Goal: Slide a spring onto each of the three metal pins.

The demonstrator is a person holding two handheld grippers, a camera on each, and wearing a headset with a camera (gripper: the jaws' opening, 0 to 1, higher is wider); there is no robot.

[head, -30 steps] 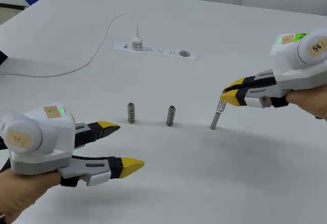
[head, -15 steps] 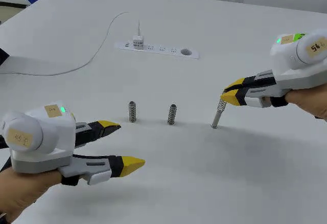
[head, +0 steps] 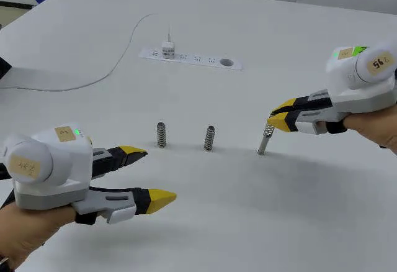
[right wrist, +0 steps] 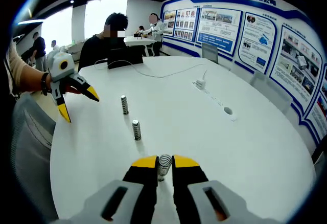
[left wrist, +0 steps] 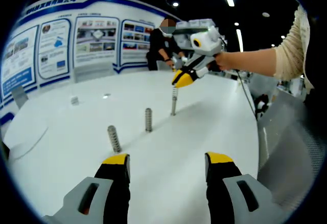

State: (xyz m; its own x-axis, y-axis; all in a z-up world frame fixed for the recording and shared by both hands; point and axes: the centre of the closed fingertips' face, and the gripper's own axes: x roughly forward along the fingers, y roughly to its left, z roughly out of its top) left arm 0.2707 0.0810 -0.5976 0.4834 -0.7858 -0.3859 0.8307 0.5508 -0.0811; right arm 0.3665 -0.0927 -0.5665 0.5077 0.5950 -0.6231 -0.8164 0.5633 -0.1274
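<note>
Reading the labels first, a tan sticker (head: 379,63) on the right gripper (head: 276,116) carries two handwritten digits that look like 56, though the hand is rough. The scrawl on the left gripper (head: 159,174) cannot be made out. A green light (head: 76,133) glows on the left gripper's white body, and another on the right one. Blue-framed wall panels (right wrist: 219,27) in the right gripper view bear headings and text too small to read. The right jaws, yellow-tipped, are almost closed and pinch a spring (head: 268,130) at the top of the rightmost metal pin (head: 262,148), right of centre in the head view. The coils sit around the pin's upper part, and the lower shaft is bare down to the desk (head: 248,216). The right gripper view shows that spring squeezed between the two tips at bottom centre. The left jaws are spread wide with nothing between them, held above the desk at the lower left of the head view. The left pin (head: 161,135) and the middle pin (head: 209,138) stand upright near the centre, each already wearing a spring along its length. A white power strip (head: 189,58) lies in the upper middle, with a cable (head: 111,67) curving off to the left. Against a second ago little differs. The right jaws remain clamped on the spring at the same height on the pin, though the right gripper's white body sits slightly further in from the right edge. The left gripper keeps its place and its spread.
</note>
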